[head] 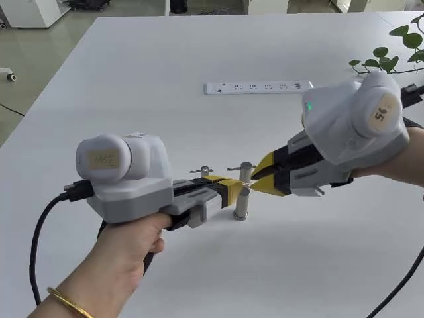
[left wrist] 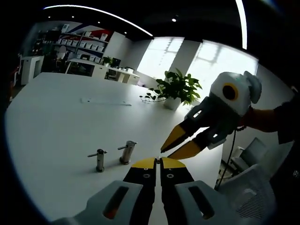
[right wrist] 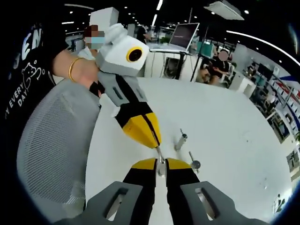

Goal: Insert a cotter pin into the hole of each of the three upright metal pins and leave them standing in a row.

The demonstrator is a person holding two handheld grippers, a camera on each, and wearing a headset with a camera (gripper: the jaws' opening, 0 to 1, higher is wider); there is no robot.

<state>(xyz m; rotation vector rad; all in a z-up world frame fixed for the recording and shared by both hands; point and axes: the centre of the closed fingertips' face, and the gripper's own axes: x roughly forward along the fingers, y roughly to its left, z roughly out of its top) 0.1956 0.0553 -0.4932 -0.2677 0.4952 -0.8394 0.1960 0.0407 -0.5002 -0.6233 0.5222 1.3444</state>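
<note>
Cotter pin (right wrist: pixel 158 153), a thin sliver of wire, pokes out of the left claw (right wrist: pixel 155 144), whose yellow tips are pressed together on it, right at the head of the third metal pin (head: pixel 241 203). The right claw (right wrist: pixel 160 164) comes in from the right and seems to be pinching that pin's top to steady it. The pin stands upright on the white surface (head: pixel 165 79), nearest the person. Just beyond it, the two other metal pins (left wrist: pixel 100 160) (left wrist: pixel 126 152) already carry their cross wires. Danger here: the wire is fine and the hole is small, so a slight tilt could make it skid off the shaft, and a sideways shove could topple the pin into its neighbours. The left hand (head: pixel 129 242) holds its grip low and level; the right hand (head: pixel 399 164) angles down and to the left.
</note>
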